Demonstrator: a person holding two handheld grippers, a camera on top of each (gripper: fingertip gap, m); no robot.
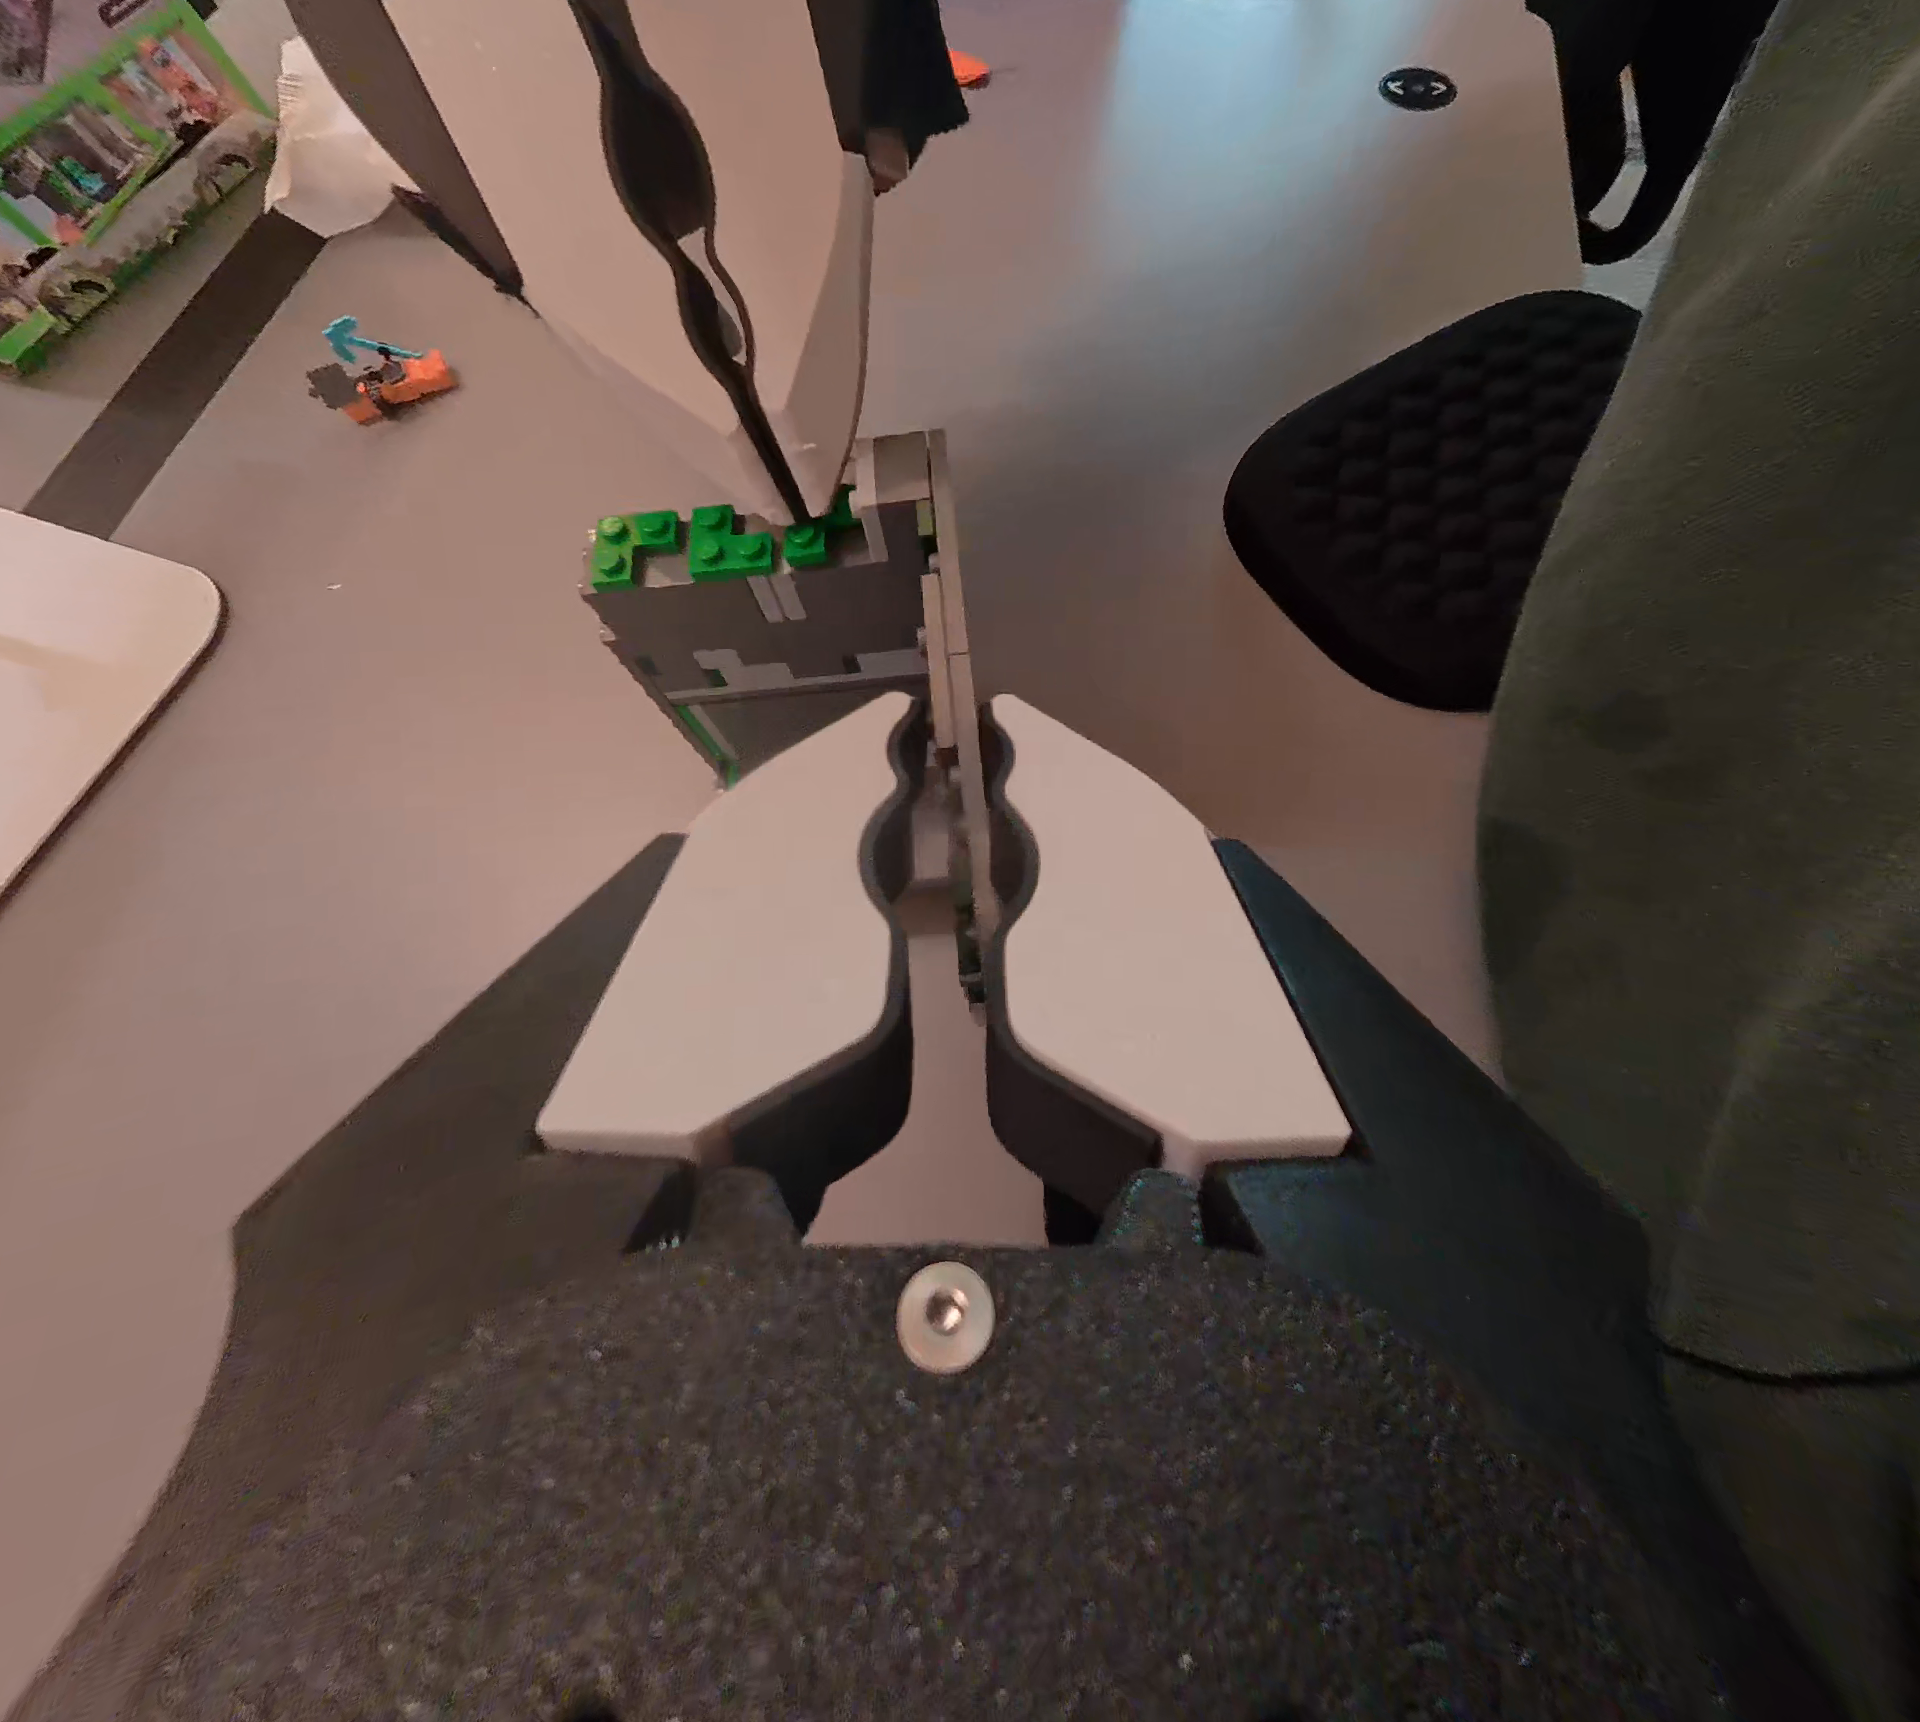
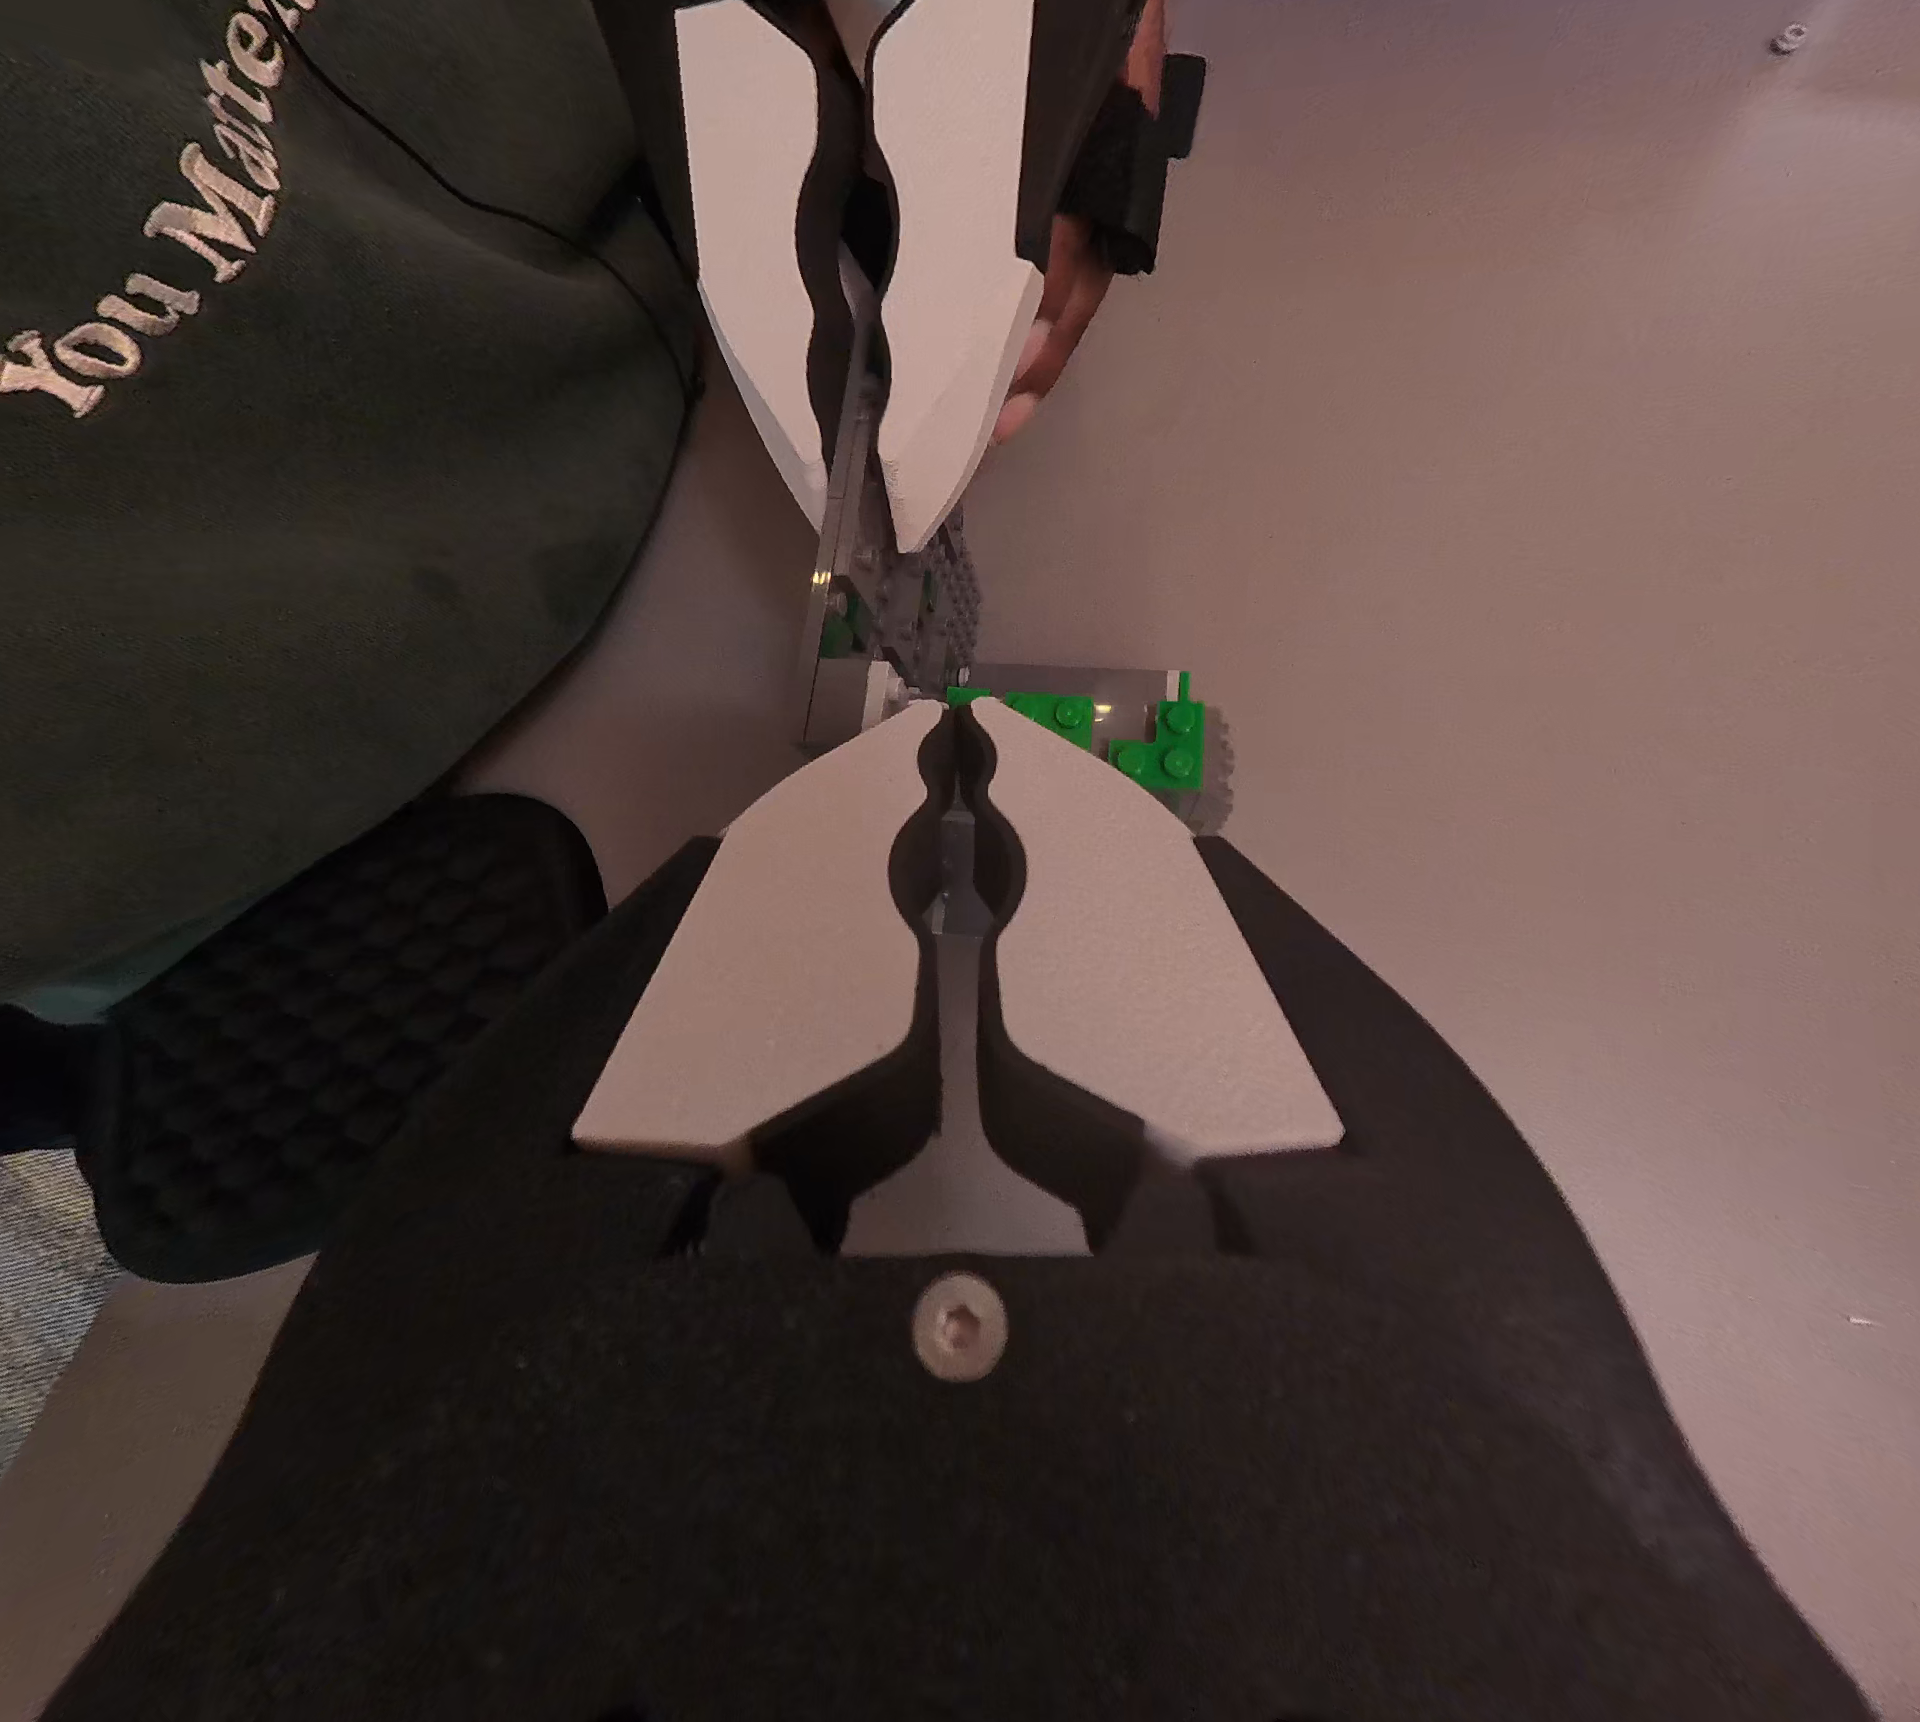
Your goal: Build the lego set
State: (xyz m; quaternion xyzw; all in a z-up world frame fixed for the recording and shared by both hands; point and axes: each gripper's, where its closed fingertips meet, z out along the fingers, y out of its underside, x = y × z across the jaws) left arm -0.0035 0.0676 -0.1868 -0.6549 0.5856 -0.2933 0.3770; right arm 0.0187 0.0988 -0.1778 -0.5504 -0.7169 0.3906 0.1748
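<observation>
- At centre frame in the left wrist view, the left claw [image 1: 948, 716] clamps the thin grey side wall [image 1: 951, 592] of the part-built lego model [image 1: 769, 623], apparently to steady it for pressing.
- The model stands on the grey counter [image 1: 416, 841], its dark grey face topped by bright green plates [image 1: 717, 542].
- From the upper part of that frame, the right claw [image 1: 805, 509] comes down with its tips pinched nearly together on a green plate [image 1: 821, 534] at the top edge, seemingly seating it.
- The right wrist view shows the same claw [image 2: 958, 711] closed at the model's corner, green plates [image 2: 1158, 737] just to its right.
- Upper left, the set's box [image 1: 83, 145] waits; a small orange figure [image 1: 384, 384] lies apart.
</observation>
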